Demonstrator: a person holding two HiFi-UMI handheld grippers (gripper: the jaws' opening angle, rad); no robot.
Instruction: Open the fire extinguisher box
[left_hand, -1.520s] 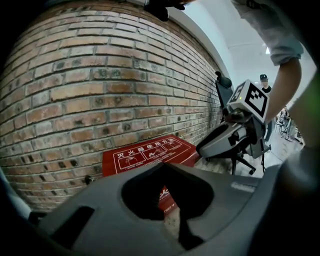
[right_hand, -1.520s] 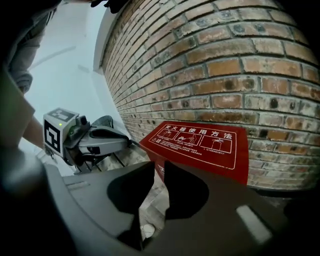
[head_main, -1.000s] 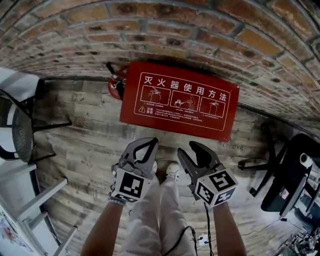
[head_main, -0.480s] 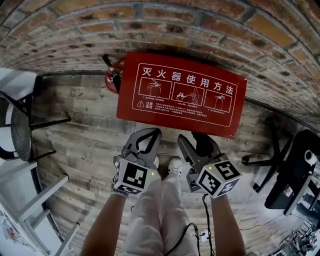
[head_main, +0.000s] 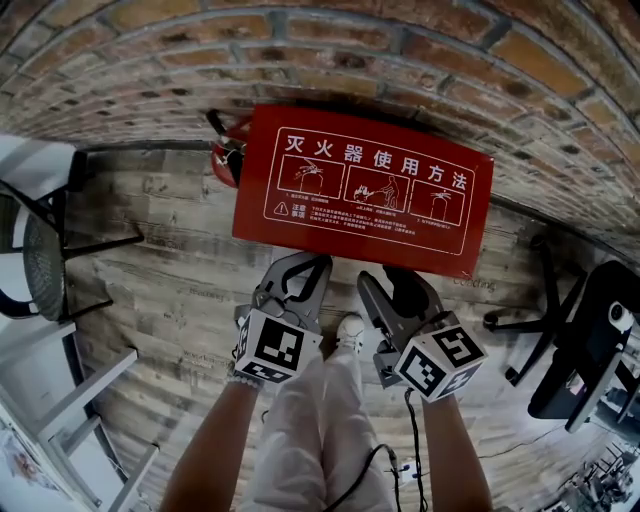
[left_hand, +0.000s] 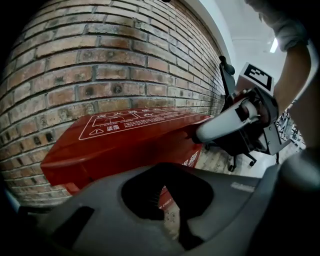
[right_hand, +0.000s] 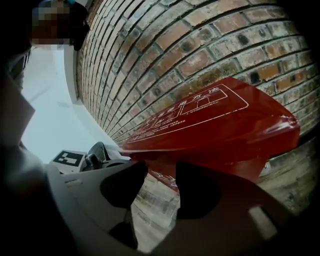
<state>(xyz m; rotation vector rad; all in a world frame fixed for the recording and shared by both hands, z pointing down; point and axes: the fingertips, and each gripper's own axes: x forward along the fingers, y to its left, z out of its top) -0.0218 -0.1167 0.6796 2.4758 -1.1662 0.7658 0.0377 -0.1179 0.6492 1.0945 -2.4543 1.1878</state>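
The red fire extinguisher box stands on the floor against the brick wall, its lid printed with white instructions. It also fills the left gripper view and the right gripper view. My left gripper points at the box's front edge with its jaws shut and nothing in them; its jaws meet at the tips. My right gripper sits beside it, just short of the same edge. Its jaws are apart and closing, with only floor showing between them.
A red extinguisher stands left of the box. A chair and a white frame are at the left, an office chair base at the right. The person's shoe is below the grippers.
The box has come nearer and larger in the head view. Both grippers have moved forward to its front edge, the left one a little further up.
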